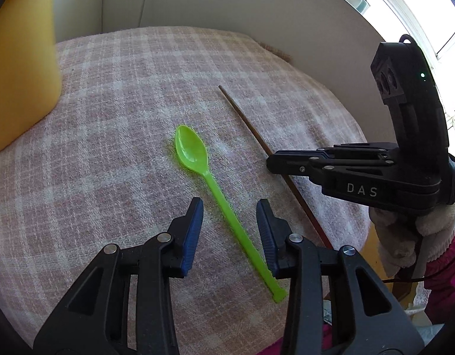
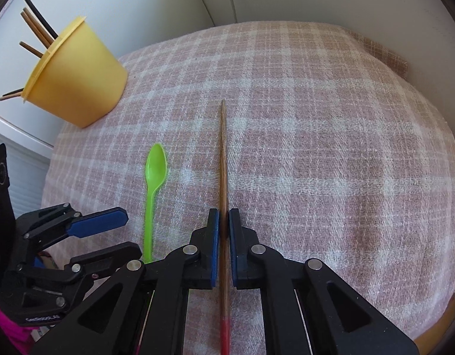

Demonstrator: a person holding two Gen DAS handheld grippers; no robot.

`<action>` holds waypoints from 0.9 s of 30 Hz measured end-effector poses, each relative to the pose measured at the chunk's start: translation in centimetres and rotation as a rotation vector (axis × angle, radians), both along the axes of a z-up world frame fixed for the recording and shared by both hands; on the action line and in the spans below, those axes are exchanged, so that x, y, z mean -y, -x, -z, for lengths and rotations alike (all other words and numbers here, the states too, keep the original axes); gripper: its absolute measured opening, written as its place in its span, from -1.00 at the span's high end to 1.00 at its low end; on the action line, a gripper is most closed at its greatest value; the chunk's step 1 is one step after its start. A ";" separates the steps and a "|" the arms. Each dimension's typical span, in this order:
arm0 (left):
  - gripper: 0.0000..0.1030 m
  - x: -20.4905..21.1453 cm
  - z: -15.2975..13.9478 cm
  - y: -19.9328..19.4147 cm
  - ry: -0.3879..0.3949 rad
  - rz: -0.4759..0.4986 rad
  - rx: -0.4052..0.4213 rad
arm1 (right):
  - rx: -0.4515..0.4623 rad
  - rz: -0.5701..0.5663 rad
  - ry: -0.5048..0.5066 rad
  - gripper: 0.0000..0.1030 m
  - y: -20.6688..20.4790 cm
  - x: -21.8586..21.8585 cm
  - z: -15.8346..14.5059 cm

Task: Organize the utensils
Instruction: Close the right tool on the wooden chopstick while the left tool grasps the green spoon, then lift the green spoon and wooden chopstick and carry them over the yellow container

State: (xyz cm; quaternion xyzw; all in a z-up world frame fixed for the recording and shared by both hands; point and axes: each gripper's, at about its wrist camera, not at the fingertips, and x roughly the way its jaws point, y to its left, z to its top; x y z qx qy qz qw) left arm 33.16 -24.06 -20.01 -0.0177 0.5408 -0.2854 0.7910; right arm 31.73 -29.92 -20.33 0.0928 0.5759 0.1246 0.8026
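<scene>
While the right gripper (image 2: 224,224) clamps the wooden chopstick (image 2: 223,159), the left gripper (image 1: 230,207) stands apart astride the green spoon (image 1: 195,151) — seemingly untouched — yellow cup (image 2: 76,88) far left.

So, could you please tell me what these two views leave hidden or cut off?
- Yellow cup: left wrist view, top cropped by the edge, contents unseen.
- Chopstick: right wrist view, red end runs off the bottom.
- Green spoon: right wrist view, handle end behind the left claw.
</scene>
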 end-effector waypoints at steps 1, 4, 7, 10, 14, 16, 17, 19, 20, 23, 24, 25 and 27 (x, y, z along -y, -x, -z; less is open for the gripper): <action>0.27 0.3 0.1 -0.4 -0.011 -0.002 -0.009 | 0.002 0.004 0.001 0.91 0.1 0.3 0.0; 0.27 1.1 0.5 -1.5 -0.044 -0.009 -0.042 | 0.003 0.011 0.003 0.91 0.3 0.9 0.1; 0.31 2.4 0.8 -2.0 -0.091 0.013 -0.036 | 0.002 0.013 0.003 0.91 0.3 1.4 0.1; 0.69 3.3 0.9 -2.4 -0.137 0.034 -0.013 | 0.001 0.005 0.005 0.91 0.2 1.7 0.1; 0.87 3.6 1.1 -3.1 -0.146 0.056 -0.005 | -0.014 -0.016 0.015 0.91 -0.1 1.7 0.2; 0.90 3.2 0.9 -3.3 -0.144 0.064 -0.001 | -0.020 -0.023 0.026 0.91 -0.5 1.5 0.2; 0.91 2.9 0.7 -3.4 -0.142 0.065 0.001 | -0.022 -0.022 0.030 0.91 -0.9 1.5 0.2; 0.99 2.2 0.7 -3.2 -0.114 0.056 -0.006 | -0.026 -0.026 0.040 0.90 -1.6 1.4 0.3; 0.99 1.8 0.6 -3.2 -0.099 0.050 -0.013 | -0.028 -0.026 0.040 0.90 -2.0 1.5 0.5; 0.99 0.3 0.0 -2.8 -0.045 0.022 -0.008 | -0.023 -0.029 0.044 0.90 -2.5 1.4 0.6; 0.99 -0.1 -0.3 -2.8 -0.032 0.017 -0.001 | -0.021 -0.032 0.049 0.90 -2.5 1.3 0.6; 0.99 -0.6 -0.6 -2.7 -0.014 0.010 0.004 | -0.018 -0.035 0.053 0.91 -2.4 1.3 0.7; 0.99 -1.8 -1.3 -2.4 0.023 -0.003 0.016 | -0.006 -0.031 0.042 0.91 -2.2 1.3 0.6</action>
